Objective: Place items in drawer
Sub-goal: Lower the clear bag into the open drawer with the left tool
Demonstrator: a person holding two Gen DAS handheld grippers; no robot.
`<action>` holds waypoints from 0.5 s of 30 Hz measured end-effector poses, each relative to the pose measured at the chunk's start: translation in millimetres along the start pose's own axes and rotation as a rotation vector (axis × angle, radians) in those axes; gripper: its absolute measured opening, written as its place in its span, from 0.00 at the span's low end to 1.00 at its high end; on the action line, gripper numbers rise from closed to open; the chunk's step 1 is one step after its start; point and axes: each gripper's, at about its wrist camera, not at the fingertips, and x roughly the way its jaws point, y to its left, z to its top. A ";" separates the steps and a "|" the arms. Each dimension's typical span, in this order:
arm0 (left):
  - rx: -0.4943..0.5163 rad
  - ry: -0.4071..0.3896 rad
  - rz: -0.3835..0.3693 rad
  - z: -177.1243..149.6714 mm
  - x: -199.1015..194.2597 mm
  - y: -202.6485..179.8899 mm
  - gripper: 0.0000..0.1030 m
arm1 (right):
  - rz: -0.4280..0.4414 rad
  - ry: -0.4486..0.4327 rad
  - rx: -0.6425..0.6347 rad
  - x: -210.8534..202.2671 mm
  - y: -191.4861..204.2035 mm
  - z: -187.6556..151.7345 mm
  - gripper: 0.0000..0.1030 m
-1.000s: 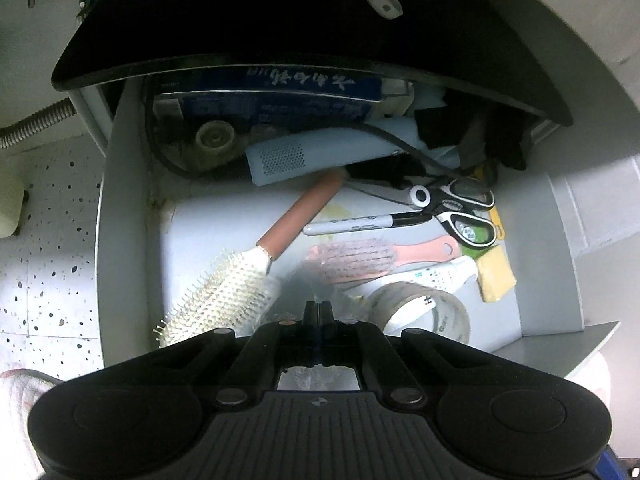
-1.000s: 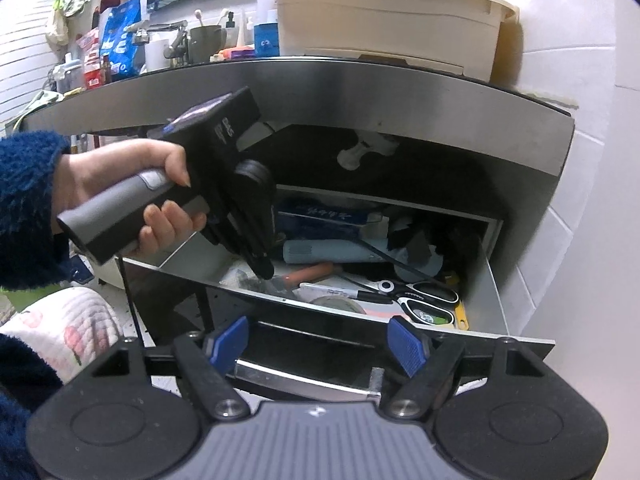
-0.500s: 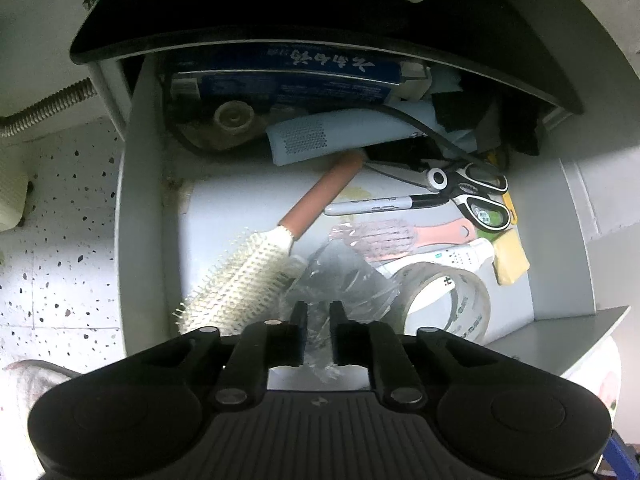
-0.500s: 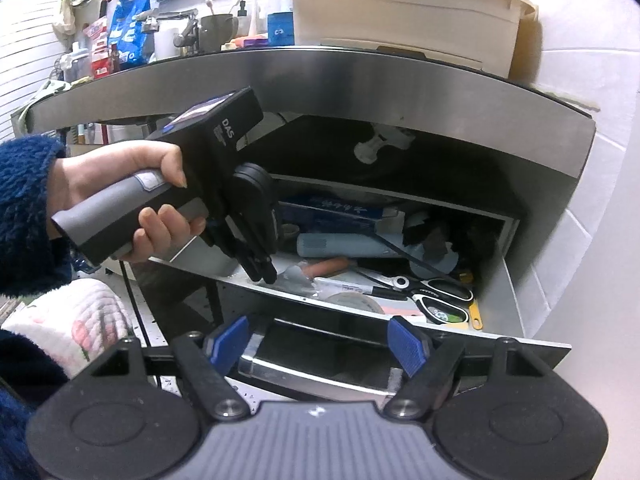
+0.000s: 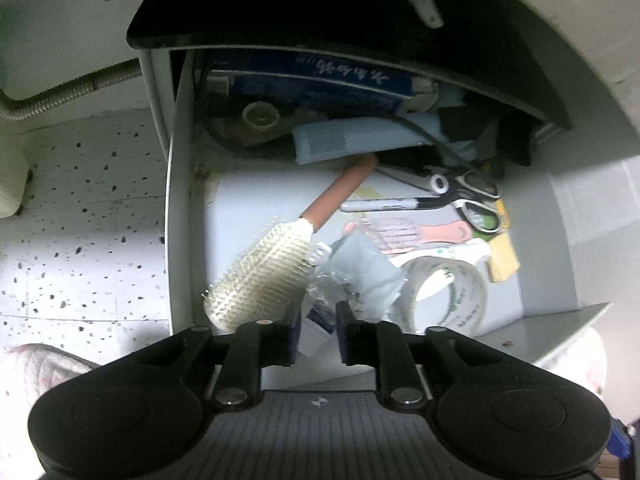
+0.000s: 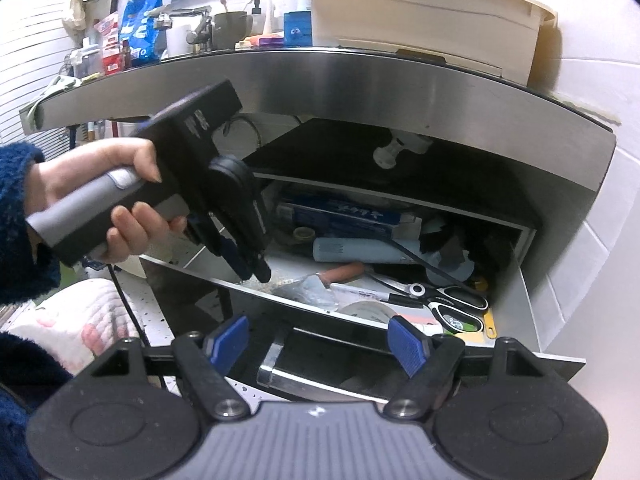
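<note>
The open grey drawer [image 5: 180, 216] holds a round hairbrush [image 5: 264, 268], a clear plastic bag [image 5: 356, 268], a tape roll [image 5: 444, 292], a pink comb [image 5: 404, 234], a marker [image 5: 388, 205] and scissors [image 5: 472, 196]. My left gripper [image 5: 317, 332] is open and empty, just above the bag at the drawer's front. In the right wrist view the left gripper [image 6: 250, 268] hangs over the drawer [image 6: 532, 312]. My right gripper [image 6: 320, 338] is open and empty in front of the drawer's handle [image 6: 280, 364].
A dark countertop [image 6: 360, 92] overhangs the drawer, with a cream tub [image 6: 420, 12] and bottles on it. A blue box [image 5: 312, 84], a pale tube [image 5: 356, 142] and a black cable fill the drawer's back. Speckled floor [image 5: 80, 200] lies left, tiled wall right.
My left gripper has opened, let go of the clear plastic bag and drawn back up from the drawer. The bag now lies beside the hairbrush. The right gripper has barely moved.
</note>
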 end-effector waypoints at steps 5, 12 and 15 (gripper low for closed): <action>0.070 0.023 -0.010 1.0 6.7 -9.9 0.33 | 0.010 0.006 0.000 2.6 3.5 1.2 0.75; 0.114 0.126 -0.041 7.0 35.1 -23.6 0.25 | 0.005 0.001 0.000 -1.8 4.0 0.0 0.75; 0.125 0.129 -0.019 7.3 41.1 -27.6 0.07 | 0.000 0.006 0.014 -1.8 0.0 -1.9 0.75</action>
